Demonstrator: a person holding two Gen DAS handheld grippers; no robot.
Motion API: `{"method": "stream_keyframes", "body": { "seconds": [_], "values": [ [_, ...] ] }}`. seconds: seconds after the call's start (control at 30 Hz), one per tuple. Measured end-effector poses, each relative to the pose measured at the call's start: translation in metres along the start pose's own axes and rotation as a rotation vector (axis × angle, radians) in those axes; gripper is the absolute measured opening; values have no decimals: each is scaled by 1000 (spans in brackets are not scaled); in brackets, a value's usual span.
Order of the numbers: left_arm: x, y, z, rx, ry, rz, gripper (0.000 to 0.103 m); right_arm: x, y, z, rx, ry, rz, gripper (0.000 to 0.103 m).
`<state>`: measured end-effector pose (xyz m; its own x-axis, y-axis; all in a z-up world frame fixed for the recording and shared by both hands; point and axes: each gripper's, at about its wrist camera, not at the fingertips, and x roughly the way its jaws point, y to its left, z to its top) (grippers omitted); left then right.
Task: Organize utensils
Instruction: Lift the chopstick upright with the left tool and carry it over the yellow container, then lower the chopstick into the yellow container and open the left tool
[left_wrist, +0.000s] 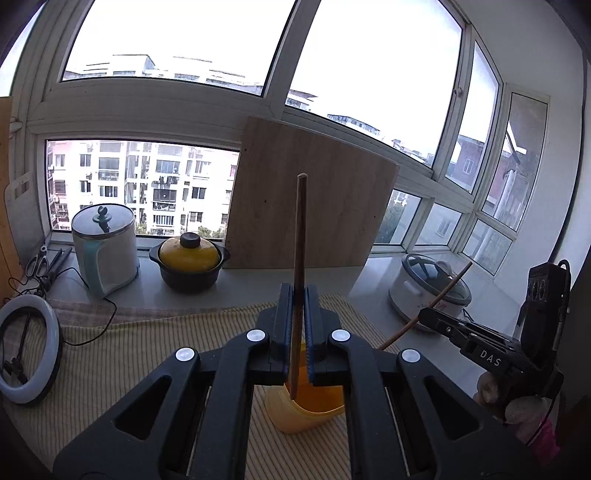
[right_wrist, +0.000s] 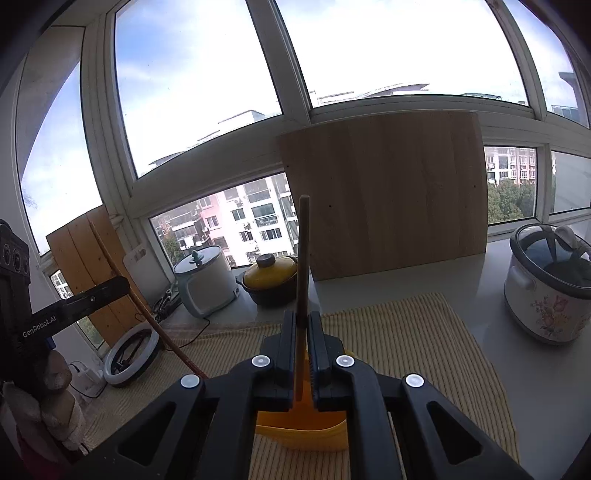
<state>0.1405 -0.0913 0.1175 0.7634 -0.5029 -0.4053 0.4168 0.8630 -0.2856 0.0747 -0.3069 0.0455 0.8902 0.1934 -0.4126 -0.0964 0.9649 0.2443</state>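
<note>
Left wrist view: a brown chopstick (left_wrist: 300, 236) is being pinched between the pads of the left gripper (left_wrist: 299, 325), jaws clamped tight on it, so it's being held nearly upright. Most of the stick is sticking up past the fingertips; the lower end is poking out below the pads, right over the opening of the yellow holder (left_wrist: 306, 410) that's being seen under the jaws. That holder is sitting on the striped cloth (left_wrist: 122, 354).

Off to the right in the same view, the right gripper (left_wrist: 430, 316) is being shown from the side with a second chopstick (left_wrist: 439, 299) slanting through its tip.

In the right wrist view it's pretty much the same deal: the second chopstick (right_wrist: 303, 258) is being squeezed between closed jaws, standing upright, bottom end hanging just above the yellow holder (right_wrist: 303, 424). Whether either stick is touching the holder can't be told. A wooden board (right_wrist: 388, 192) is being leaned against the window behind.
</note>
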Motion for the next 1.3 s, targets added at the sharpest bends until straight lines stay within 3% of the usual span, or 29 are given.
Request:
{"method": "stream_keyframes", "body": {
  "seconds": [0.6, 1.1, 1.17, 1.3],
  "values": [
    [41, -10, -34, -19, 130, -27, 4, 15, -7, -20, 7, 77, -25, 4],
    [42, -8, -53, -17, 182, -38, 4, 23, 0, -25, 0, 100, -22, 8],
    [41, -8, -53, -15, 188, -40, 4, 21, 2, -25, -6, 92, -27, 18],
    [34, -7, -54, -16, 179, -47, 4, 17, 5, -24, -4, 79, -28, 22]
  ]
}}
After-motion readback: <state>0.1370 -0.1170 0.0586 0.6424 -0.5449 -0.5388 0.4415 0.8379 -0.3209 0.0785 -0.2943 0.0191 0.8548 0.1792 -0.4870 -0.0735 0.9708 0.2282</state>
